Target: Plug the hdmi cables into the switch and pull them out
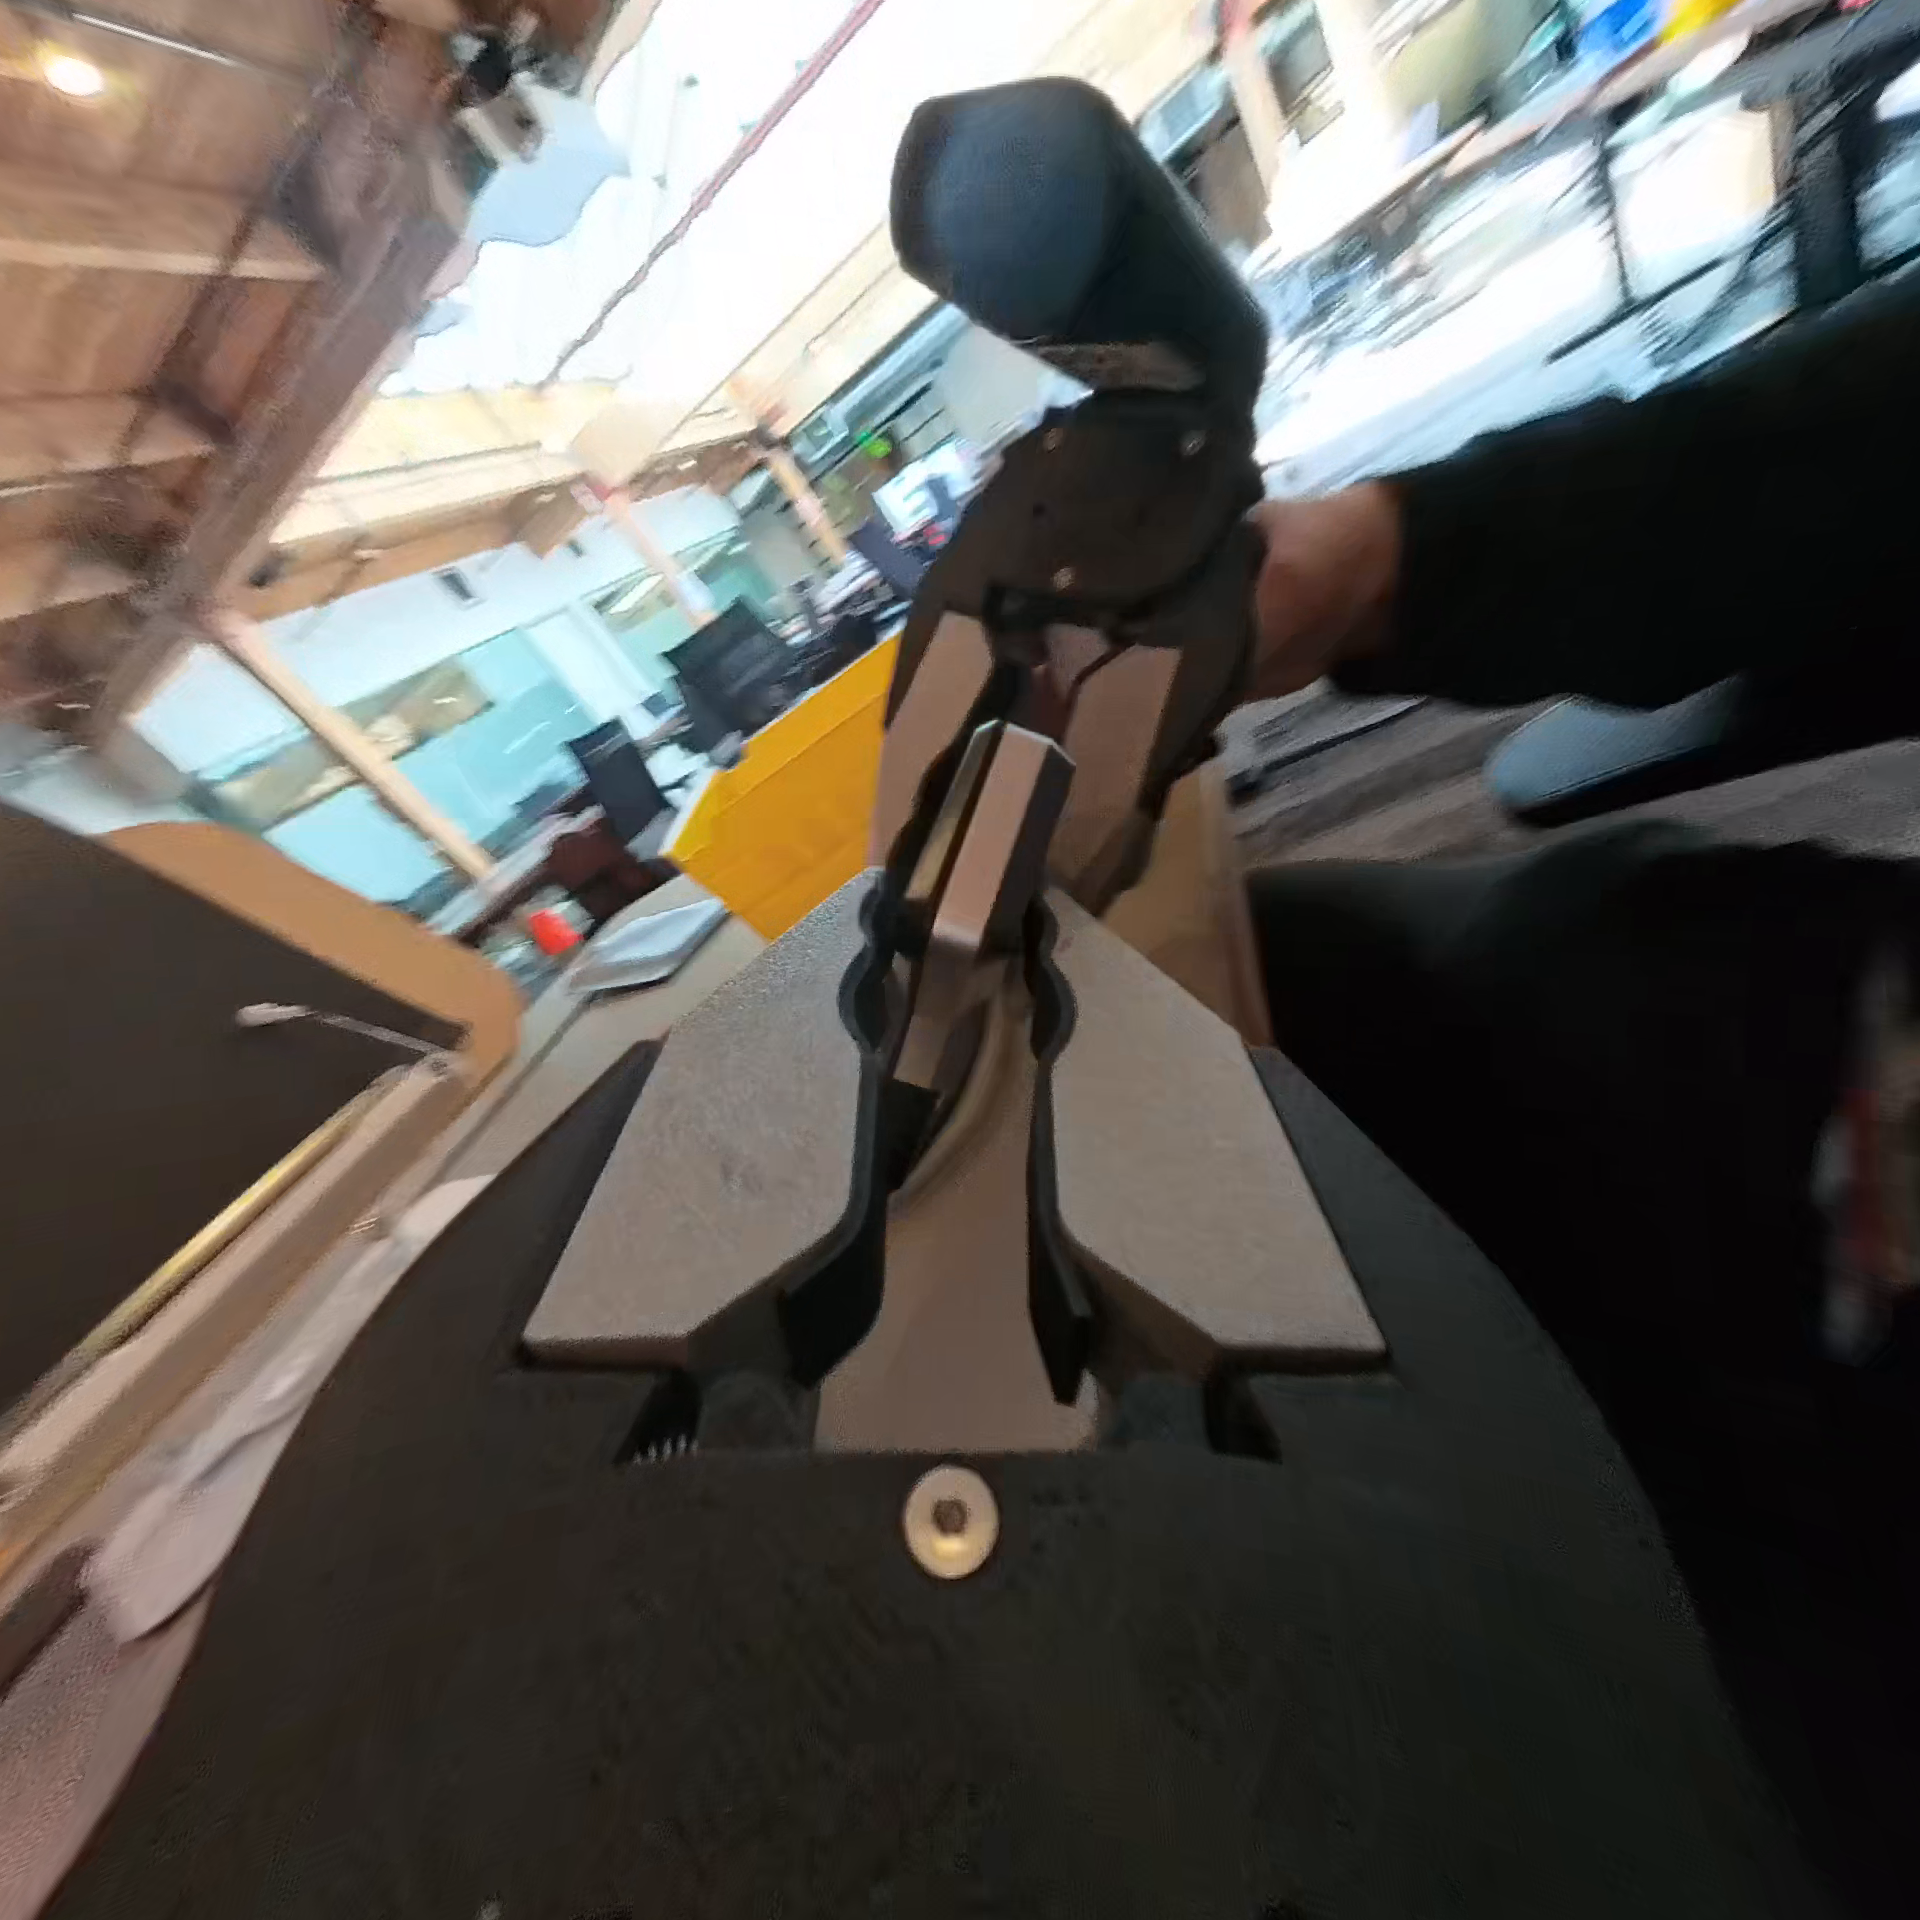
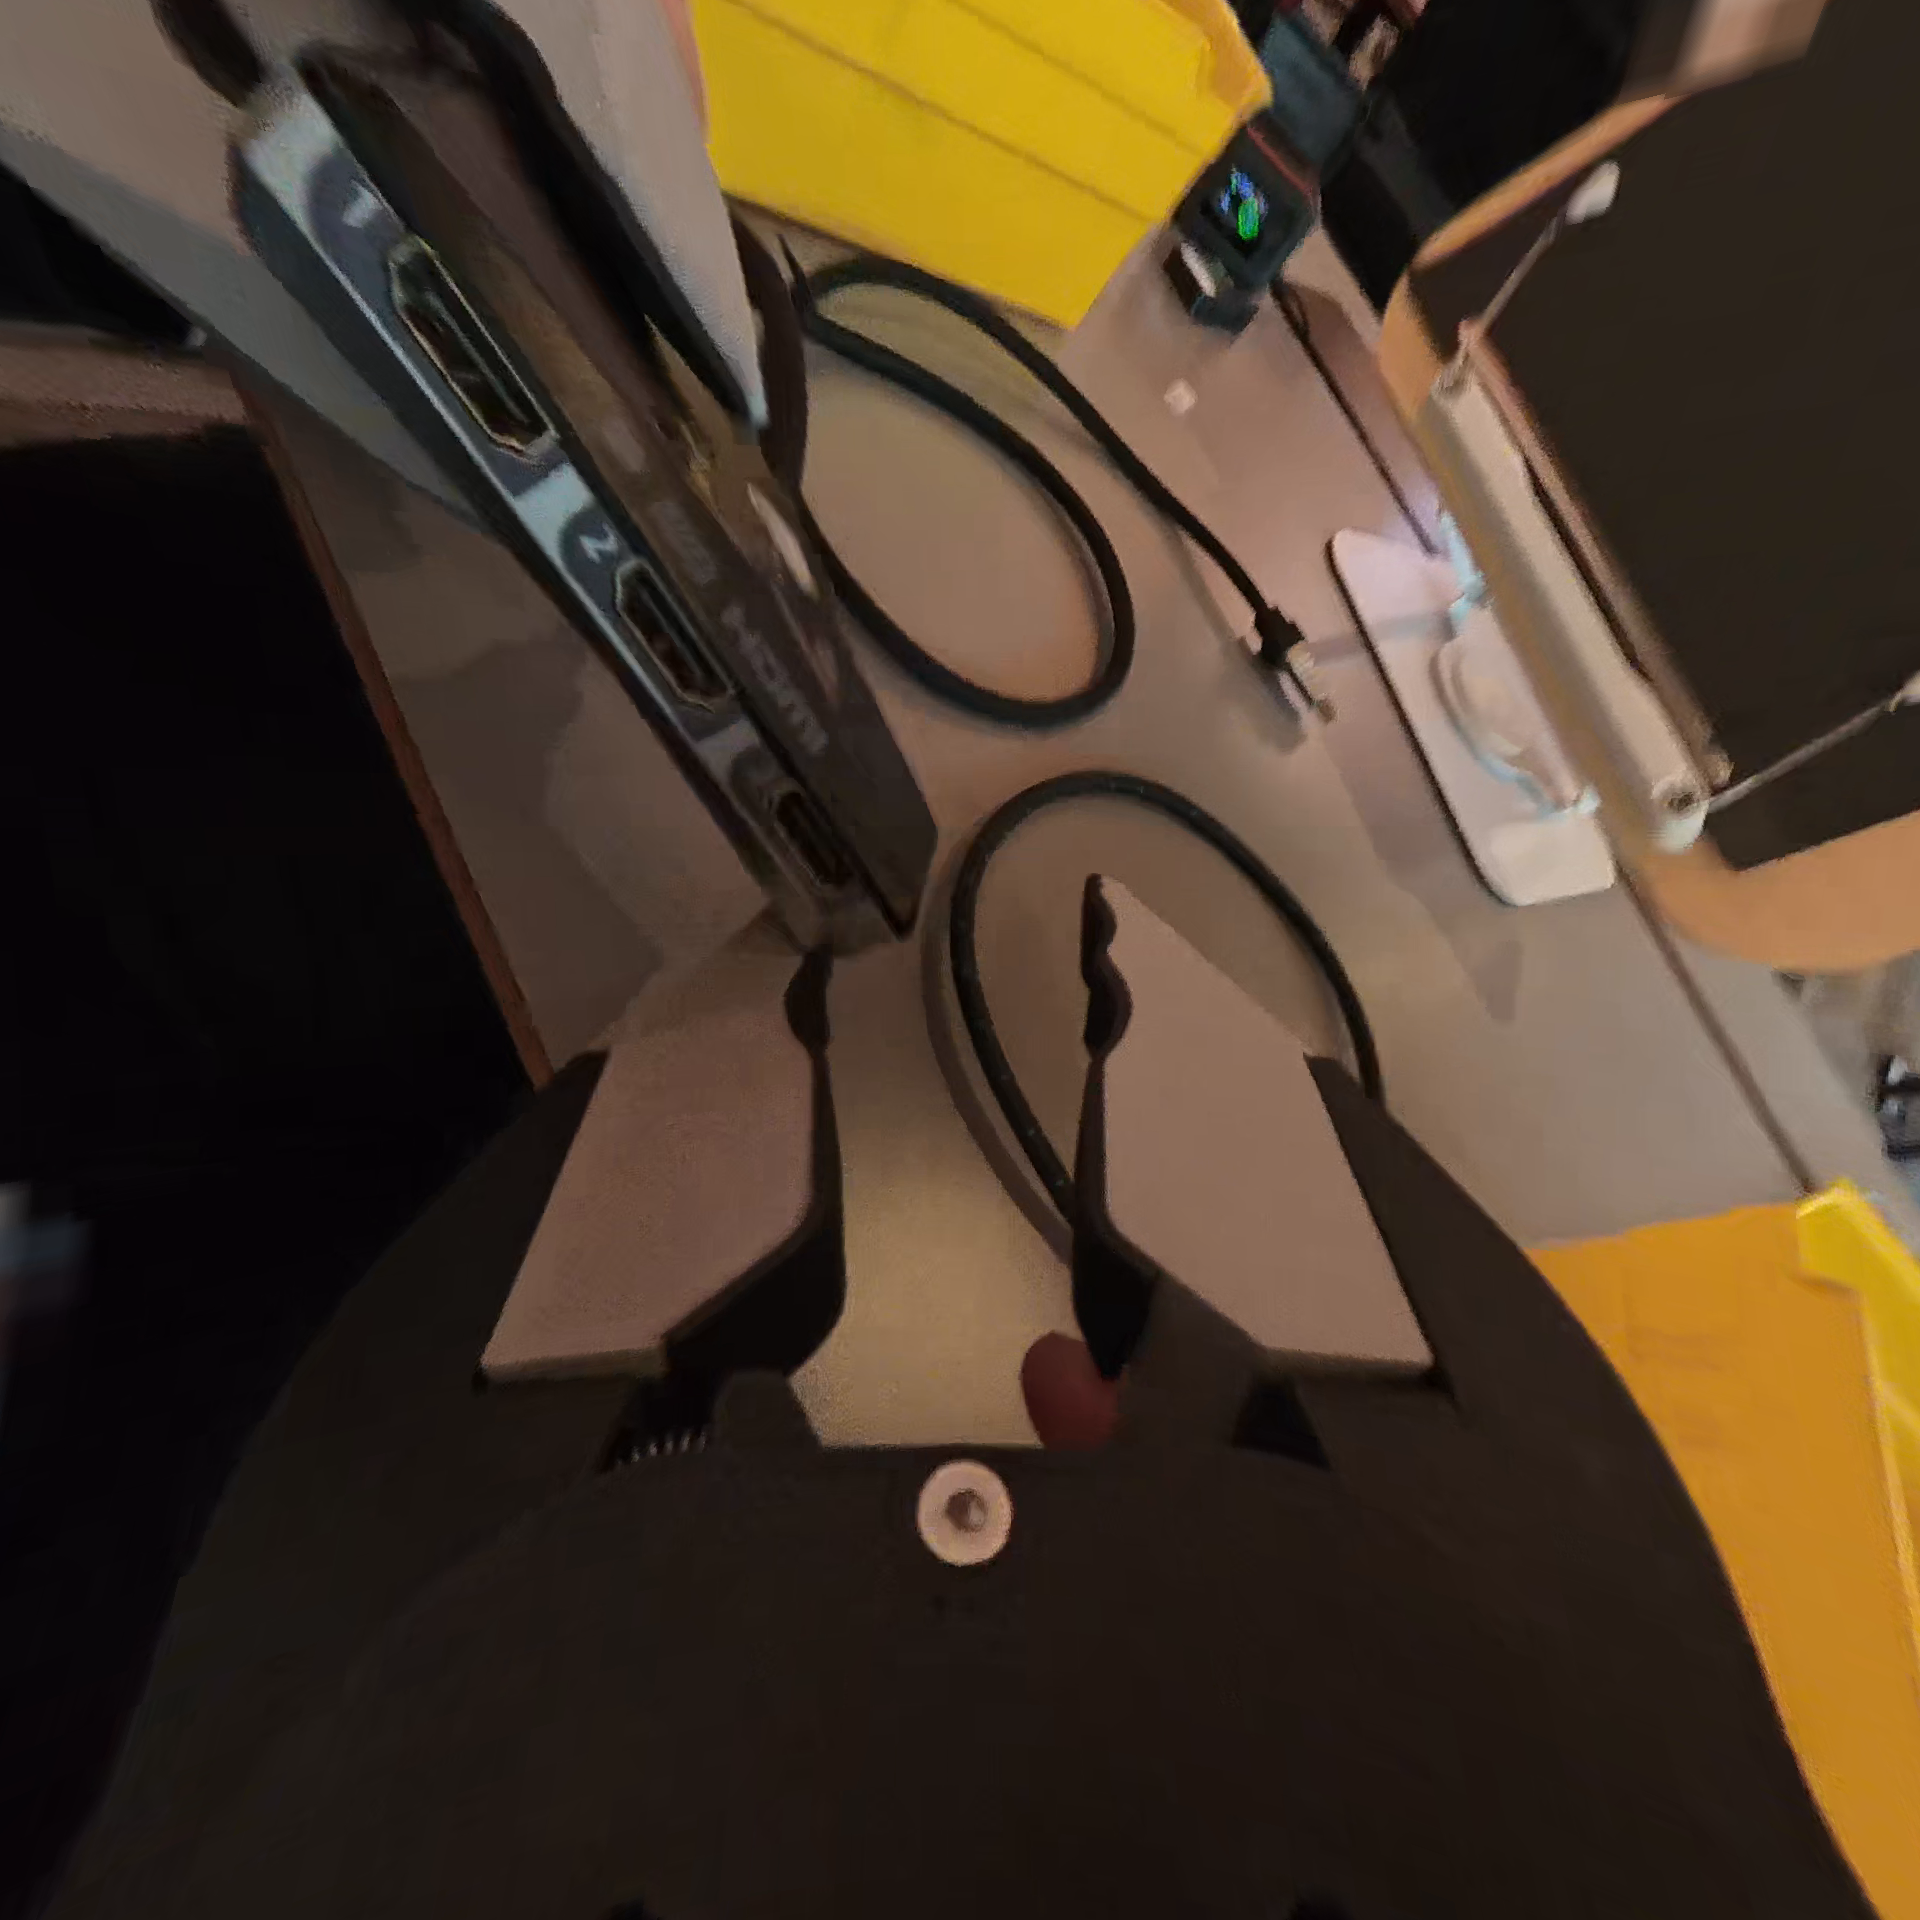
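In the left wrist view my left gripper (image 1: 961,914) is shut on the thin silver HDMI switch (image 1: 1003,821) and holds it edge-on, raised off the table. My right gripper (image 1: 1039,675) hovers just beyond the switch, held by a hand. In the right wrist view the switch (image 2: 665,582) slants across the upper left, and the ports along its edge are empty. My right gripper (image 2: 961,966) is open and empty, its tips just below the switch's lower end. Two black cables lie in loops on the table, one farther off (image 2: 1112,623) and one (image 2: 1143,795) running under my right finger.
A yellow bin (image 2: 966,135) stands at the far side of the grey table (image 2: 1507,1039), and another yellow bin (image 2: 1714,1455) sits close on the right. A black panel with a wooden edge (image 2: 1714,416) and a white bracket (image 2: 1507,748) stand to the right. Left tips to right tips: about 8 centimetres.
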